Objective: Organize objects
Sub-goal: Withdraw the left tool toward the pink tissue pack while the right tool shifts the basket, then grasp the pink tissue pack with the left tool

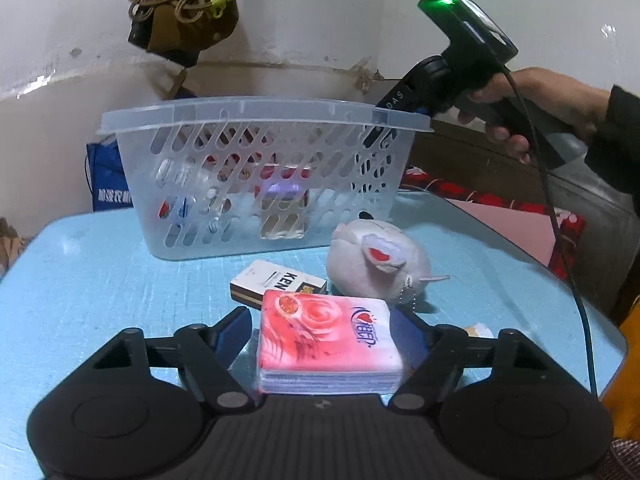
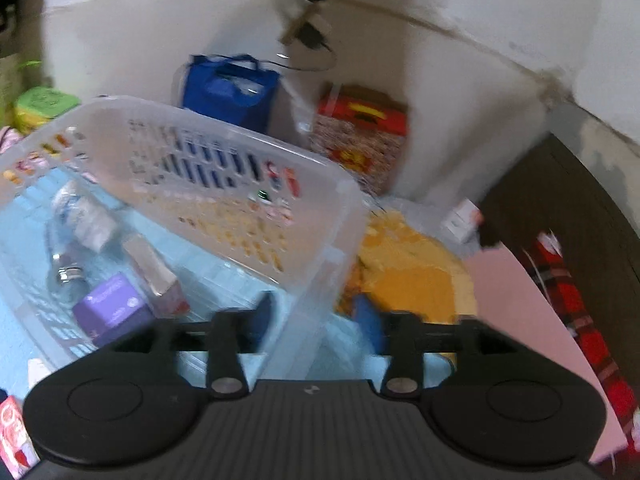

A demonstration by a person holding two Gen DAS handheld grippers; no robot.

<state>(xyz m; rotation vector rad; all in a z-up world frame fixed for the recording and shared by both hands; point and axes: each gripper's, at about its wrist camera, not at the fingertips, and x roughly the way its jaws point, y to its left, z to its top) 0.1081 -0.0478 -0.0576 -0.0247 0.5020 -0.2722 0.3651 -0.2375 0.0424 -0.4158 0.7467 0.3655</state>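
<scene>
Your left fingers (image 1: 324,340) bracket the pink tissue pack (image 1: 330,346) but are not clamped on it: the blue pad at 9 o'clock stands clear of the pack's edge, while the pad at 3 o'clock sits right against it, contact uncertain. The pack lies flat on the light blue counter (image 1: 100,288).

Just past the pack, toward 12 o'clock, a white cigarette box (image 1: 276,282) lies on the counter, touching or nearly touching the pack's far edge. At about 1 o'clock from the pack sits a pale plush toy (image 1: 376,268) with a red patch and a small bead chain. Farther toward 12 o'clock stands the clear slotted basket (image 1: 248,120), upright, with several small items showing through its wall.

Your right fingers (image 2: 316,320) are spread apart and hold nothing; the view is motion-blurred. One finger sits inside the basket (image 2: 224,184) and the other outside, so they straddle its near right wall without gripping it. In the basket, toward 9 to 10 o'clock from those fingers, lie a purple box (image 2: 112,312), a pinkish carton (image 2: 154,274) and a clear bottle (image 2: 76,236) on its side. In the left wrist view, your right hand (image 1: 540,108) holds its gripper at 2 o'clock, the tip dipped over the basket's right end.
</scene>
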